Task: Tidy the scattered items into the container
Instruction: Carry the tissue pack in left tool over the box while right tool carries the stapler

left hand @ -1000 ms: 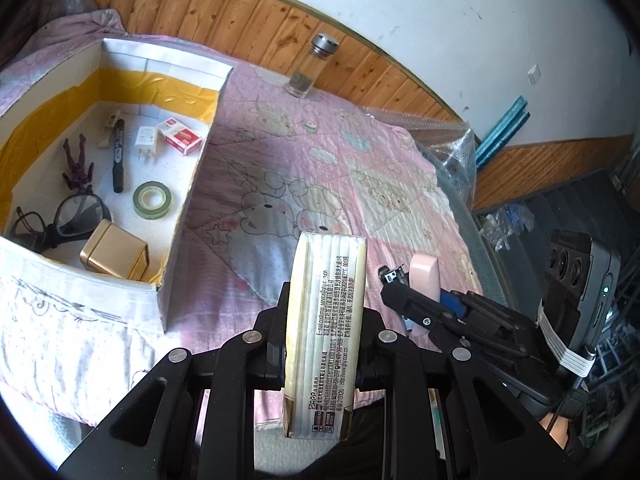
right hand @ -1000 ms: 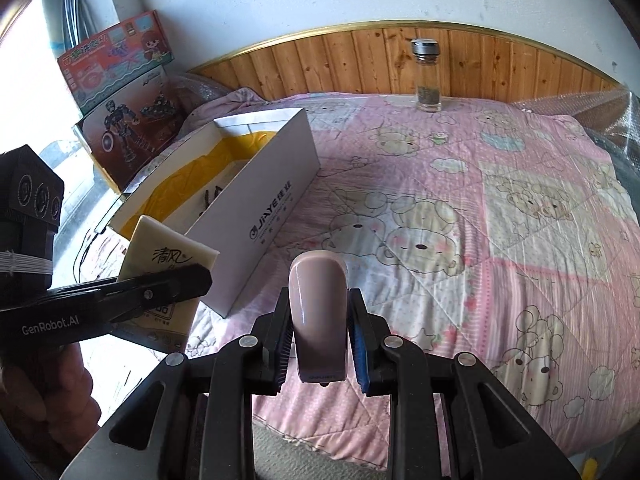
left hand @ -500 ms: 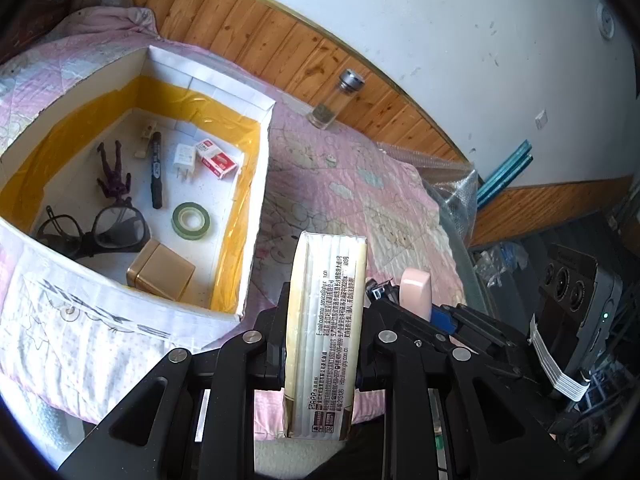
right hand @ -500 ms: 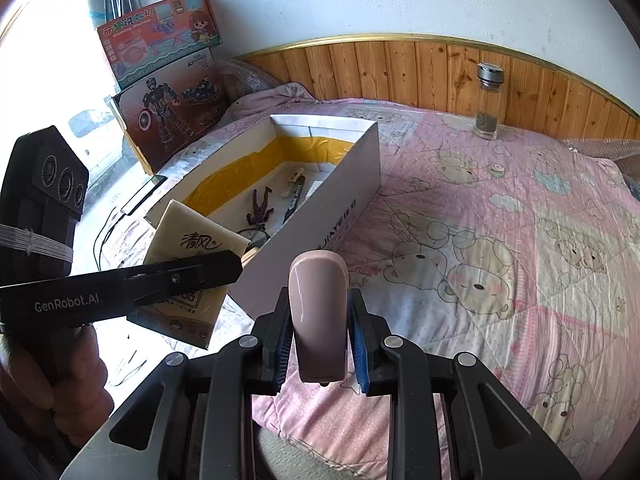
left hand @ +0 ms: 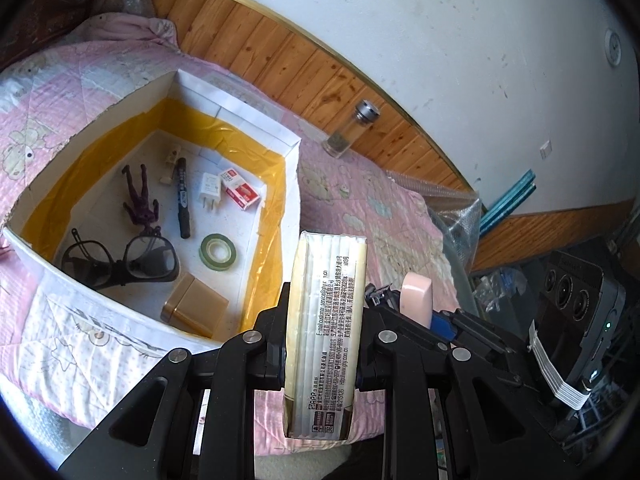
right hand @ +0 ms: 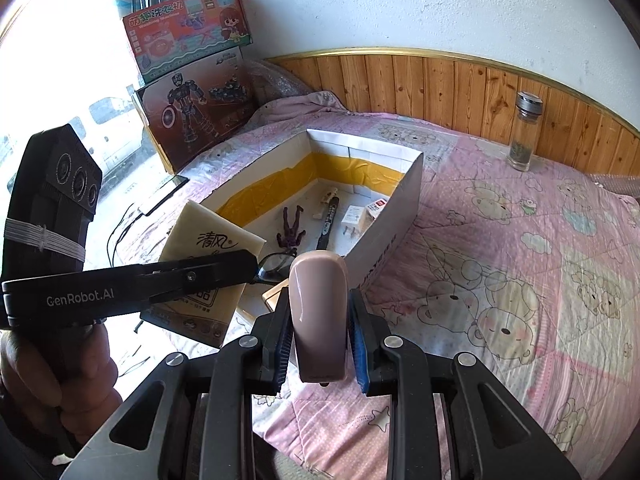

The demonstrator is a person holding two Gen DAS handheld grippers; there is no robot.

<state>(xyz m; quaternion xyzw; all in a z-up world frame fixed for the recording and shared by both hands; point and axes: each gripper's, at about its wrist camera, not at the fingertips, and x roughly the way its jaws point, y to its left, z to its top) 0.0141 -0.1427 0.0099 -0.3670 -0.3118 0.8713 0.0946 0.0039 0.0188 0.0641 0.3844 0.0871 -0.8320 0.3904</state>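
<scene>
My left gripper (left hand: 325,322) is shut on a cream tissue pack (left hand: 326,280), held upright just off the near right corner of the white box with yellow tape lining (left hand: 289,148). To its right, my right gripper (right hand: 320,320) is shut on a pink-beige oblong case (right hand: 318,304), also short of the box (right hand: 404,184). The right wrist view shows the left gripper (right hand: 224,268) with the pack (right hand: 208,240) at the box's near end. Inside lie glasses (left hand: 120,260), a green tape roll (left hand: 218,252), a gold box (left hand: 196,308) and a marker (left hand: 182,196).
A glass bottle (right hand: 524,136) stands on the pink quilt by the wood panelling. Toy boxes (right hand: 188,80) lean at the bed's far left, with a phone (right hand: 164,196) and cable beside the box. Bubble wrap (left hand: 452,216) lies at the bed's right edge.
Both grippers have moved toward the box with their loads. The box now fills more of each view, and more of its inside shows. Both grips are unchanged.
</scene>
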